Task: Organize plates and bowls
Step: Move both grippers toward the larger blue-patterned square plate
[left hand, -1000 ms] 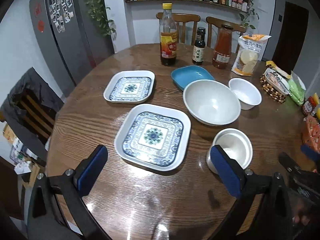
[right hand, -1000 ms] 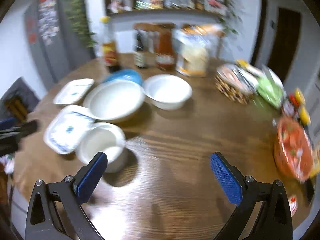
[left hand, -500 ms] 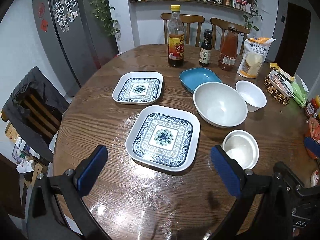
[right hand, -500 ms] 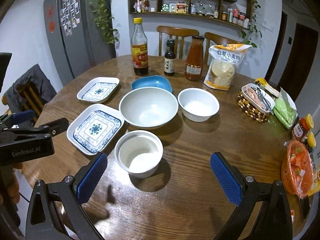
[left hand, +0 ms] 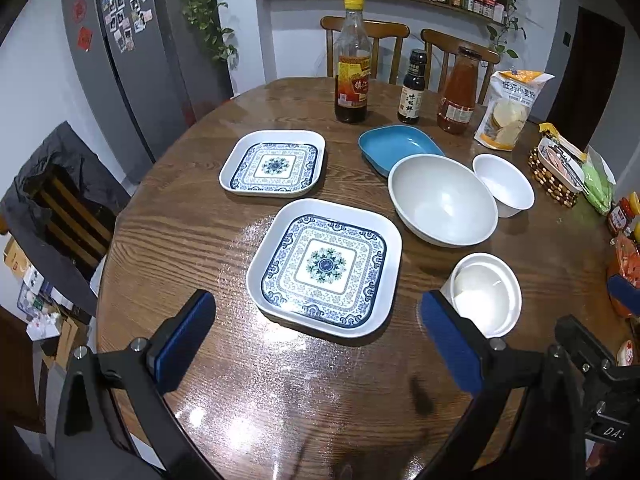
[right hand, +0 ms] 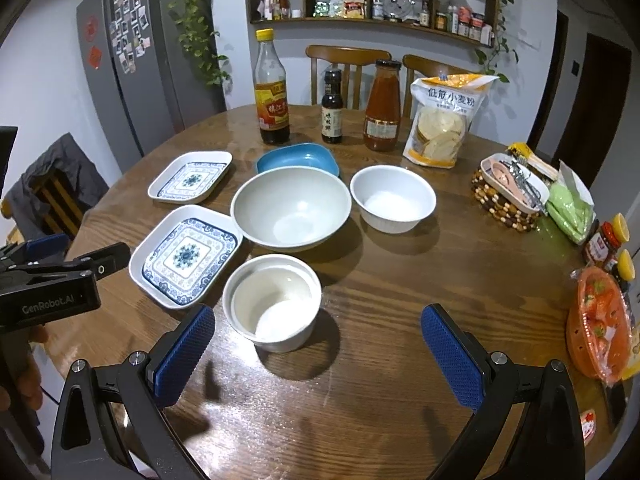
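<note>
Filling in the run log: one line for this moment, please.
stage: start | left tongs: open, empty | right tongs: open, empty | plates, bowls: unstacked on table

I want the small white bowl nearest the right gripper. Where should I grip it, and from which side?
Probably the near rim of the small white bowl: it stands upright and empty with straight, steep walls. Bring the open right gripper down from the near side, one finger inside and one outside. The big square plate crowds its left; the large bowl sits just behind.
</note>
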`<state>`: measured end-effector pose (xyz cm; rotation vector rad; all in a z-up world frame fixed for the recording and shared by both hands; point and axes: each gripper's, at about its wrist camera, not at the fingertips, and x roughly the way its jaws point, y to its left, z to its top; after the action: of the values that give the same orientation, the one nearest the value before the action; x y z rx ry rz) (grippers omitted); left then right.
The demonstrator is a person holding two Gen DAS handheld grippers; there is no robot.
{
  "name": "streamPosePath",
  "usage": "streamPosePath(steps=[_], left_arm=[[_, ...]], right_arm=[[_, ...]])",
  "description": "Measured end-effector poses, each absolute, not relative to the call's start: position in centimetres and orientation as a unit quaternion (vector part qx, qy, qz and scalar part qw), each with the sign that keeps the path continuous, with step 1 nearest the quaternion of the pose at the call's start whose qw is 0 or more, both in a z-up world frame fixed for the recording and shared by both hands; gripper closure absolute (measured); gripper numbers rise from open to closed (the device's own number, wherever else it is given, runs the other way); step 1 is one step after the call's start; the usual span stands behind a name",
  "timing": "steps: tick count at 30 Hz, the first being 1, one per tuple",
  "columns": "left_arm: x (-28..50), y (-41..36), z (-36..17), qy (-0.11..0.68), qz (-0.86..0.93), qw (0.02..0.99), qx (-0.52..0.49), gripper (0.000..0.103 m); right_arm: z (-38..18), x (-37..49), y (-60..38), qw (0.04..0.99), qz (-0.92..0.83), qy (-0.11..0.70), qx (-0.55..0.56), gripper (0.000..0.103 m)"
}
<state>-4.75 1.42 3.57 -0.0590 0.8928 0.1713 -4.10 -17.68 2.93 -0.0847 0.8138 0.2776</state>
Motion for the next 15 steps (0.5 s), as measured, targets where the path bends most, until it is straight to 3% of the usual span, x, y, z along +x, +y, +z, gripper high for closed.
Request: streamPosePath(steps=[15], left_arm=[[-3.6,5.6,1.3,0.452,0.089,0.886,-0.053,0.001]], right_arm=[[2.1,-2.8,-13.1,0.892,0.182,0.412,-0.037,0.000]])
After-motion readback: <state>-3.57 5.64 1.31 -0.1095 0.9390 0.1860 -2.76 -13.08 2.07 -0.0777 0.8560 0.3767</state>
